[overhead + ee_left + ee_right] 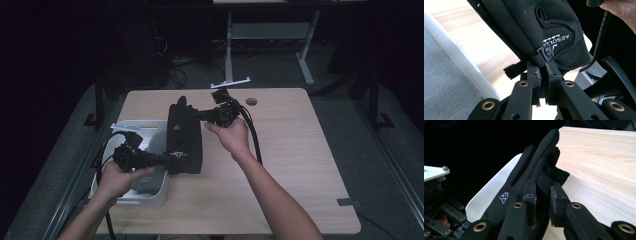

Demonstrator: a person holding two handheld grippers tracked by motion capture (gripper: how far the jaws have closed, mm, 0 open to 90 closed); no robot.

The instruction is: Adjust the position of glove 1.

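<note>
A light wooden table (280,165) carries a white bin (156,196) at its 8 o'clock corner. Over the bin's right rim hangs a pair of black gloves (184,134), stretched lengthwise between the two grippers. The left gripper (162,160), at 7 o'clock of the gloves, has its jaws almost shut, pinching the cuff edge beside the small plastic clip (547,51); the gloves rise toward 12 o'clock from those jaws in the left gripper view. The right gripper (199,115), at 2 o'clock, has its jaws nearly closed on the fingertip end (549,173), the glove fingers standing just beyond them.
</note>
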